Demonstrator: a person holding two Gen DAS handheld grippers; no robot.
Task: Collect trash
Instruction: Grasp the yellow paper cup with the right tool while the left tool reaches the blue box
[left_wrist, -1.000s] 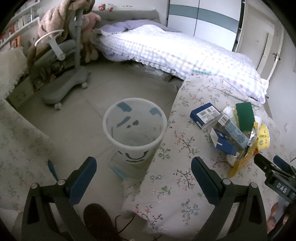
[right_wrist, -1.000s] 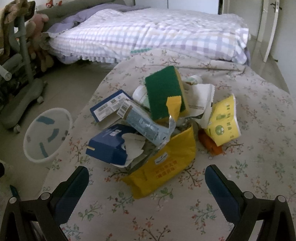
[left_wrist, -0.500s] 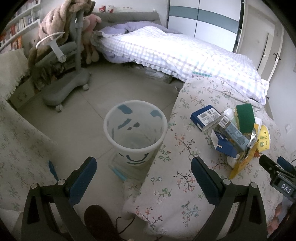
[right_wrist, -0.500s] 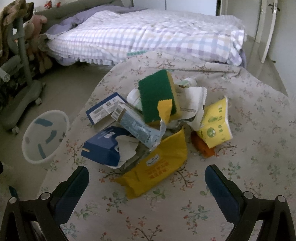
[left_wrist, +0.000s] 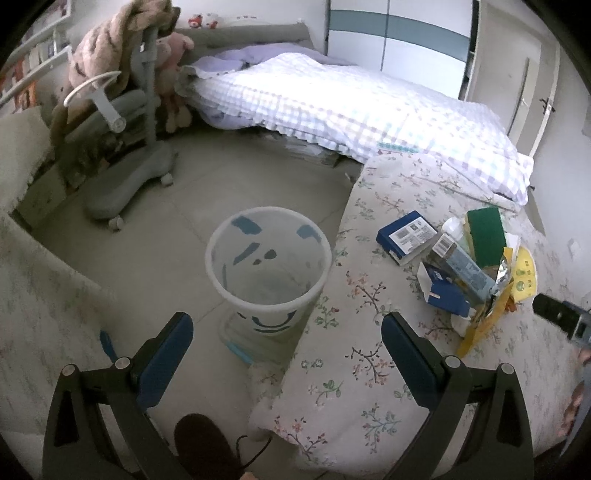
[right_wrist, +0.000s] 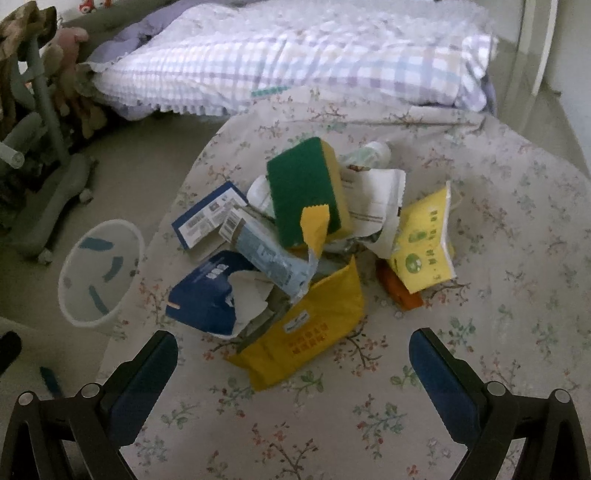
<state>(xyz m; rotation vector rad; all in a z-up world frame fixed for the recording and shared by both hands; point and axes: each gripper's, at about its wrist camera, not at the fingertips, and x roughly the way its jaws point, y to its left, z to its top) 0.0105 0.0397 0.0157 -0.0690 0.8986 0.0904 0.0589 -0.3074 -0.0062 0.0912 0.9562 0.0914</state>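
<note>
Compared with the frame a second earlier, we see the right gripper (right_wrist: 293, 363) drawn back from the heap, so the trash sits farther up its view; the left gripper (left_wrist: 288, 345) has shifted only slightly. Nearest to us, both tools stand spread wide and hold nothing. The left one hangs over the edge of the floral cloth (left_wrist: 354, 373), with the white bin (left_wrist: 268, 254) on the floor just beyond its fingers and apparently bare inside. The right one hovers above the cloth, facing the yellow pouch (right_wrist: 303, 328), the closest item of the pile. Behind it lie a torn blue carton (right_wrist: 201, 297), a pale blue wrapper (right_wrist: 269, 256), a yellow-green packet (right_wrist: 424, 247) with an orange scrap (right_wrist: 399, 290) under it, then a flat blue box (right_wrist: 210, 214) and a green sponge (right_wrist: 306, 188) leaning on top. Farthest stands the checked bed (right_wrist: 295, 66). We judge the risk to be the stacking: pulling the pouch may topple the sponge and wrappers, and pieces near the cloth's edge could slide to the floor beside the bin.
</note>
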